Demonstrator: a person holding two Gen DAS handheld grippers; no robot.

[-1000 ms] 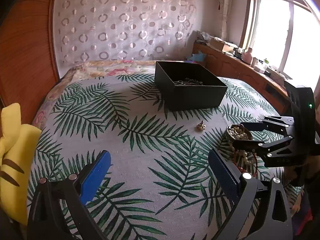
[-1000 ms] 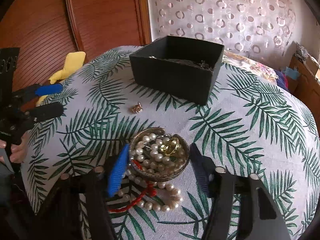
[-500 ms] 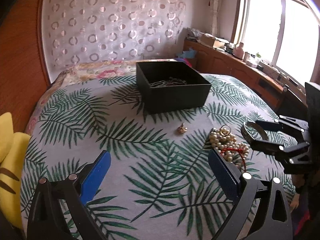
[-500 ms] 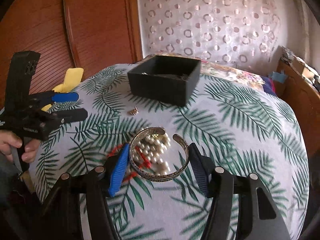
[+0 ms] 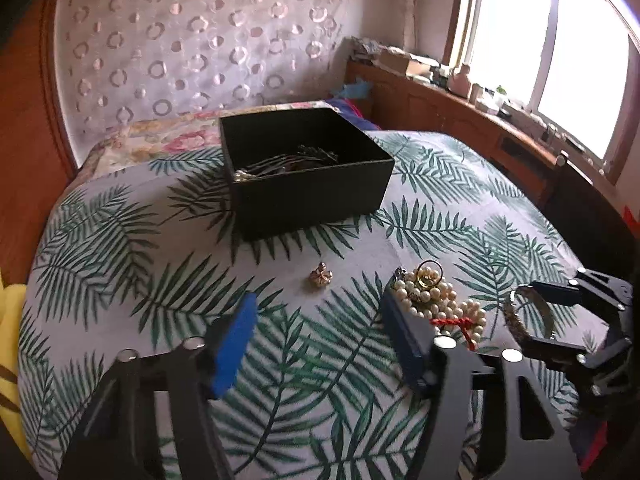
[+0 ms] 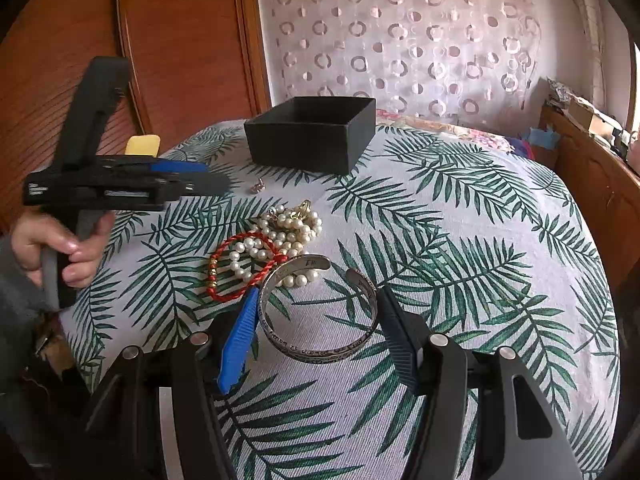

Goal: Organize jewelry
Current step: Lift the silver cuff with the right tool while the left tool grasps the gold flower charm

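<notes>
Two handheld grippers over a palm-leaf bedspread [image 6: 460,248] strewn with jewelry.

From left: the left gripper [image 5: 318,334] hovers spread and empty above the cloth; a small gold charm [image 5: 321,278] lies before the black box [image 5: 308,188]; a pearl necklace [image 6: 280,236] and red cord bracelet [image 6: 240,268] lie heaped; the right gripper [image 6: 316,334] pinches a silver cuff bangle [image 6: 320,312], lying flat, its opening pointing away toward the box, its long axis across the fingers.
</notes>
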